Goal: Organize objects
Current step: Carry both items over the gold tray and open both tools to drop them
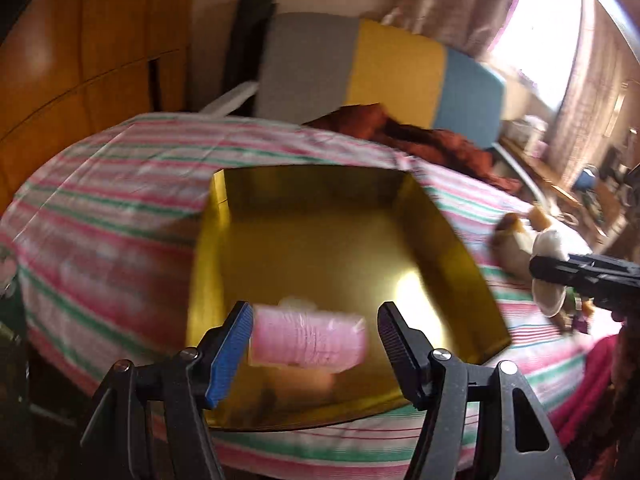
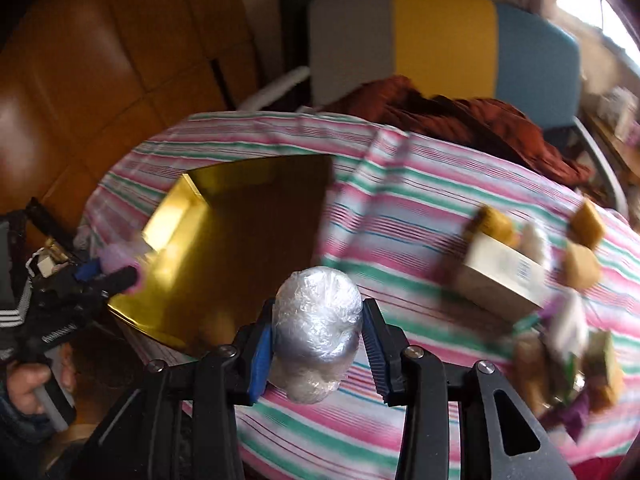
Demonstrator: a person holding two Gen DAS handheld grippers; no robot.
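The gold cardboard tray (image 1: 332,240) on the striped bench (image 1: 100,216) looks empty. Left gripper (image 1: 314,340) jaws hold a pink ridged roller (image 1: 308,338) over it; right gripper (image 2: 318,344) jaws clamp a plastic-wrapped ball (image 2: 316,320). Several items (image 2: 500,276) remain at right.

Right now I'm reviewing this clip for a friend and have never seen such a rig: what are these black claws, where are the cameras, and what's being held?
No robot here: a person holds a two-finger gripper in each hand, each carrying a fisheye camera looking along its fingers. The left camera shows the left gripper holding a pink roller above an open gold box. The right camera shows the right gripper clamped on a plastic-wrapped ball. Both hang over a striped cloth where a cream carton and small blurred brownish items lie.
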